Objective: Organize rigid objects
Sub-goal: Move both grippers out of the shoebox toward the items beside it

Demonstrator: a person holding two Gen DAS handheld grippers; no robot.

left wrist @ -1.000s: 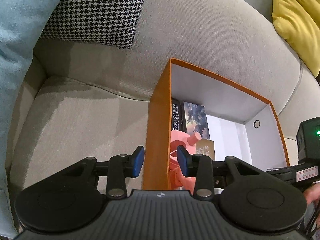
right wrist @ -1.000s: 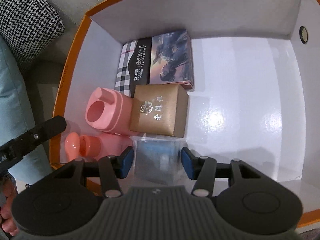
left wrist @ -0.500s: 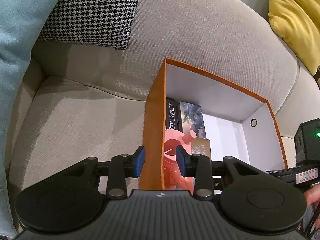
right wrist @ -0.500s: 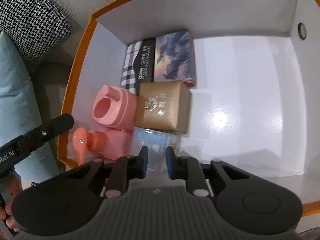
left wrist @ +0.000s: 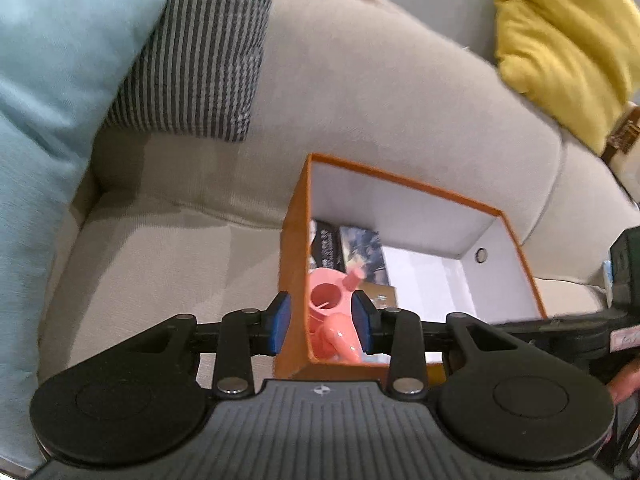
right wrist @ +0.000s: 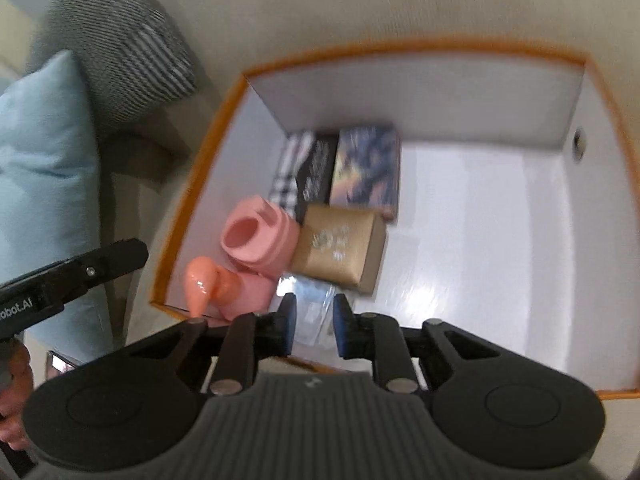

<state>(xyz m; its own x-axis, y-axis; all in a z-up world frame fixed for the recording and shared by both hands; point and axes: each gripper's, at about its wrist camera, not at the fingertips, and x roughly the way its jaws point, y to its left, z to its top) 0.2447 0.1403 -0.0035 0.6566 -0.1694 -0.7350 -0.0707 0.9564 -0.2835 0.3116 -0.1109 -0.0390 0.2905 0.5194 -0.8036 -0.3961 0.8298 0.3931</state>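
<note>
An orange box (right wrist: 400,46) with a white inside sits on a beige sofa seat. Packed in its left part are a pink holder (right wrist: 260,236), a glossy coral piece (right wrist: 204,280), a gold box (right wrist: 340,248), a clear plastic case (right wrist: 312,296) and two printed boxes (right wrist: 366,172). My right gripper (right wrist: 315,326) hovers above the clear case. Its jaws stand narrow and are opening, and nothing is between the pads. My left gripper (left wrist: 321,318) is open and hangs above the box's left wall (left wrist: 294,280), with the pink holder (left wrist: 326,292) showing through the gap.
A teal cushion (left wrist: 48,100) and a black-and-white patterned cushion (left wrist: 200,60) lean at the sofa's left. A yellow cushion (left wrist: 568,32) lies at the far right. The box's right half has bare white floor (right wrist: 480,220). A person's hand (right wrist: 12,400) shows at the edge.
Both grippers have lifted and pulled back from the box. The right jaws went from wide around the clear case to narrow. The case stayed in the box.
</note>
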